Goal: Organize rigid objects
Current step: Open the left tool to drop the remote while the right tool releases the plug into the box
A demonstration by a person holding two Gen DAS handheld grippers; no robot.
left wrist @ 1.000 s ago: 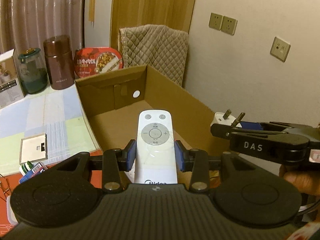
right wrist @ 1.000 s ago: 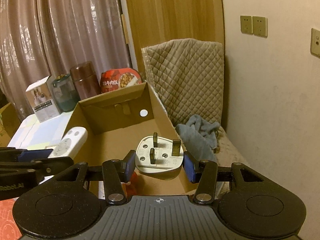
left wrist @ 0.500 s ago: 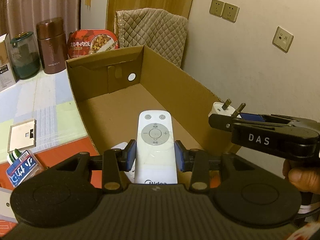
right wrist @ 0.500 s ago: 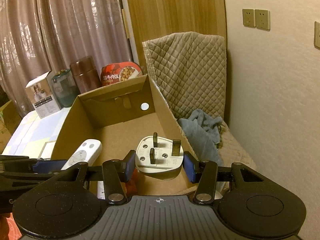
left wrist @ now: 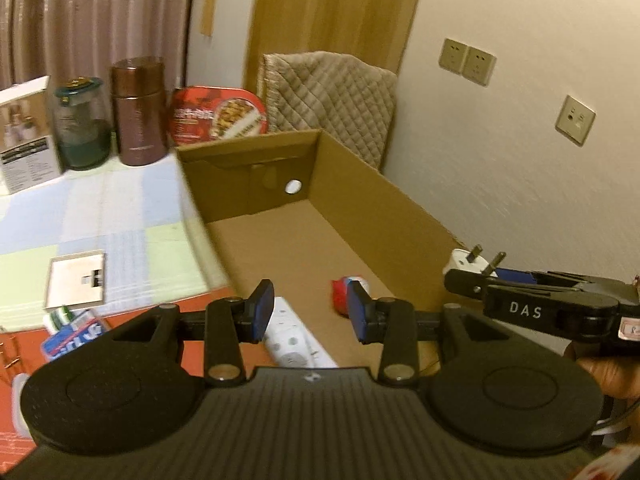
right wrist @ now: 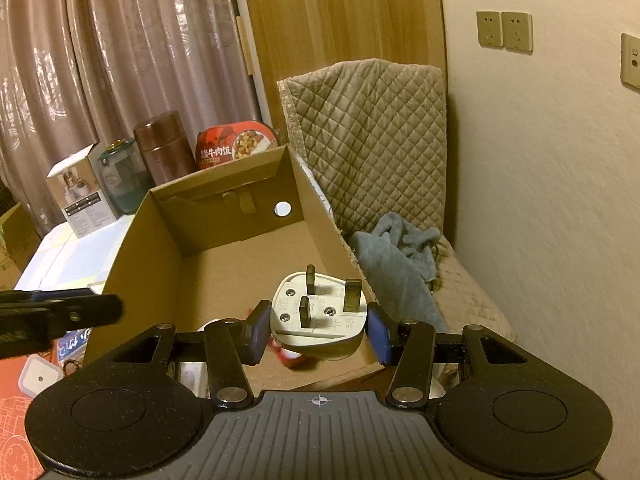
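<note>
My left gripper (left wrist: 310, 310) is open and empty above the near end of the open cardboard box (left wrist: 400, 216). The white remote (left wrist: 296, 340) lies in the box below its fingers, next to a small red and white object (left wrist: 346, 294). My right gripper (right wrist: 316, 330) is shut on a white three-pin plug (right wrist: 320, 314) and holds it over the box's (right wrist: 168, 240) near right corner. In the left wrist view the right gripper (left wrist: 480, 280) with the plug (left wrist: 466, 258) reaches in from the right.
On the table left of the box stand a brown canister (left wrist: 138, 112), a green-lidded jar (left wrist: 82, 124), a white carton (left wrist: 26, 132) and a red food tub (left wrist: 218, 114). A white switch plate (left wrist: 76, 280) lies nearer. A quilted chair (right wrist: 368, 136) holds a grey cloth (right wrist: 396, 248).
My left gripper has opened and let go of the remote, which now lies in the box. The right gripper still holds the plug and has barely moved.
</note>
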